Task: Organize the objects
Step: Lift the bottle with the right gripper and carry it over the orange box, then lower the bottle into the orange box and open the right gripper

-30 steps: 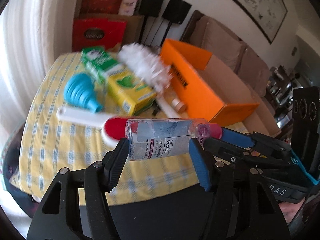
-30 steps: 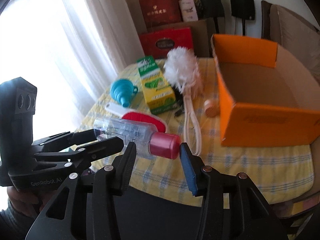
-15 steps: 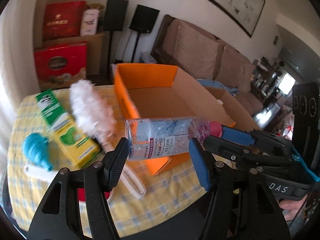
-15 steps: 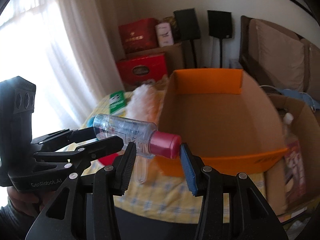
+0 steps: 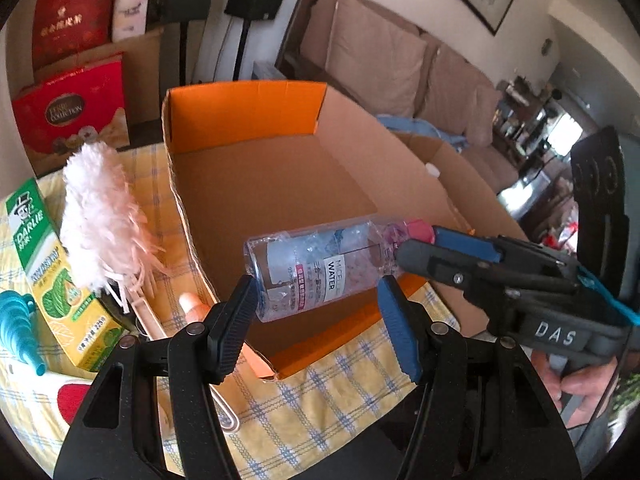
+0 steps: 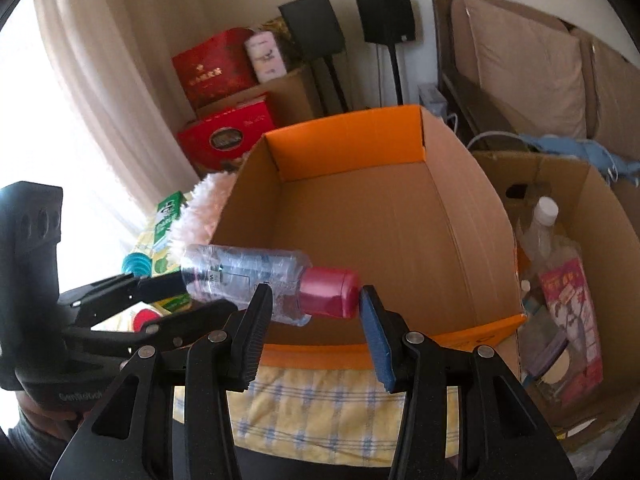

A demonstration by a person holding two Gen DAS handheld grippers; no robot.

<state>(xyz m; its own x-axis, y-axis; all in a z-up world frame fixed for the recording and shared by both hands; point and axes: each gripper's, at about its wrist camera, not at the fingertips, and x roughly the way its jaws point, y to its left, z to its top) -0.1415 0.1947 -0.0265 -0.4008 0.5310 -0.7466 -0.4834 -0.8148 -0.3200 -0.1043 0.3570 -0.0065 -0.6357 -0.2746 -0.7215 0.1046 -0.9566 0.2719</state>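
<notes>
A clear micellar water bottle (image 5: 316, 268) with a pink cap (image 6: 330, 298) hangs in the air over the near wall of the open orange cardboard box (image 5: 240, 116). My left gripper (image 5: 316, 312) is shut on the bottle's body. My right gripper (image 6: 316, 312) is shut on its capped end and comes in from the right in the left wrist view (image 5: 416, 244). The box (image 6: 344, 140) holds nothing that I can see.
On the yellow checked tablecloth (image 5: 320, 412) left of the box lie a fluffy white duster (image 5: 96, 216), a green and yellow Darlie box (image 5: 44, 252), a teal funnel (image 5: 16, 328) and a red brush (image 5: 72, 400). A second brown carton (image 6: 568, 280) with bottles stands right of the table.
Both grippers have carried the bottle from above the tablecloth to above the orange box, which now fills the middle of both views. The bottle has tilted, base lower.
</notes>
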